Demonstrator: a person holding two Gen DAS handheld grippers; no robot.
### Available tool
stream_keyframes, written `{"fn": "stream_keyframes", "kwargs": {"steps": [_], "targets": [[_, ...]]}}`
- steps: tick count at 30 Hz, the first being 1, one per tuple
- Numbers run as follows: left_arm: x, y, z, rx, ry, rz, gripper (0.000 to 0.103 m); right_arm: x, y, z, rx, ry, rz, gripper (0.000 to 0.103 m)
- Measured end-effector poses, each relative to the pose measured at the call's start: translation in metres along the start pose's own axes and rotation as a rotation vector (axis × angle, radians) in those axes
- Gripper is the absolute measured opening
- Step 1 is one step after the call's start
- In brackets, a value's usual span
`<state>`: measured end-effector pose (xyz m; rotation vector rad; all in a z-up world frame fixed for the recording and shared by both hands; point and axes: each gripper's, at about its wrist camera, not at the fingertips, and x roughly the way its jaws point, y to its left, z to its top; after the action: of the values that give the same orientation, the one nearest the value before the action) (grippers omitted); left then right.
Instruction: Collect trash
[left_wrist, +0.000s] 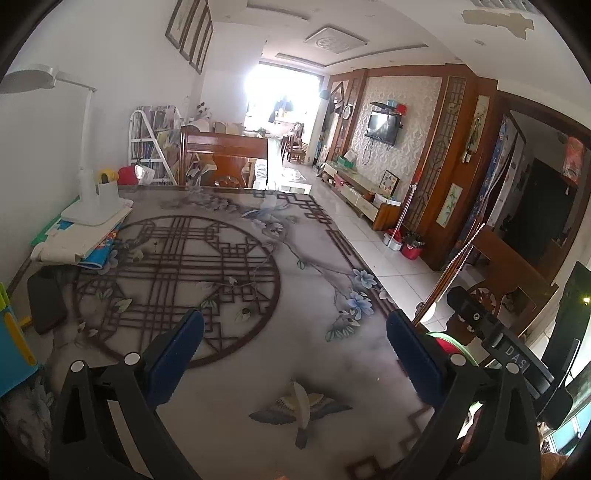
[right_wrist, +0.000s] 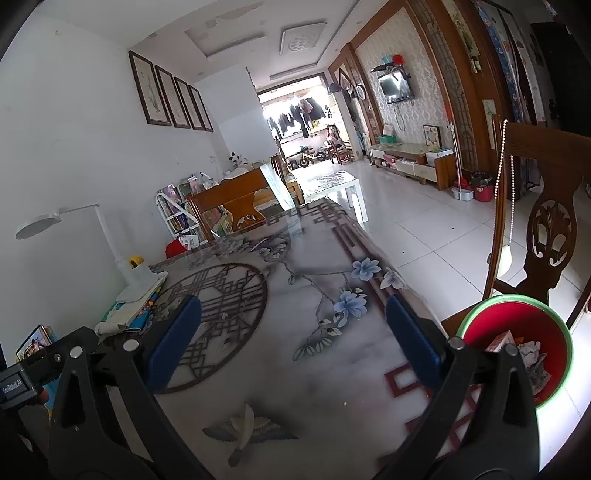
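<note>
Both grippers are just hanging over the table (right_wrist: 332, 369), jaws spread wide with nothing in them: left gripper (left_wrist: 295, 349), right gripper (right_wrist: 293, 339). The trash, crumpled paper and a small carton (right_wrist: 532, 354), sits inside the red bin (right_wrist: 517, 317) with the green rim, just off the table's right edge, by the wooden chair (right_wrist: 554, 229). A white desk lamp (left_wrist: 88, 184) stands at the far left corner.

The table (right_wrist: 332, 369) wore grey marbling with blue flowers and brown lattice; the bin (right_wrist: 517, 325) was red inside, green-rimmed; the lamp (left_wrist: 88, 206) white.
</note>
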<state>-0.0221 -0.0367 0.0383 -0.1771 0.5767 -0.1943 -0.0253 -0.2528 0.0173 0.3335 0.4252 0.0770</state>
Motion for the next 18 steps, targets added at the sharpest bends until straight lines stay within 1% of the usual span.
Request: {"fn": "stream_keyframes", "kwargs": {"steps": [10, 18], "targets": [[0.003, -0.0014, -0.0033, 0.02, 0.009, -0.011, 0.095, 0.0049, -0.0023, -0.0012, -0.003, 0.014, -0.004, 0.098], [0.0032, -0.0008, -0.0035, 0.017, 0.013, -0.014, 0.095, 0.0061, -0.0027, -0.0022, -0.013, 0.026, -0.007, 0.098]]}}
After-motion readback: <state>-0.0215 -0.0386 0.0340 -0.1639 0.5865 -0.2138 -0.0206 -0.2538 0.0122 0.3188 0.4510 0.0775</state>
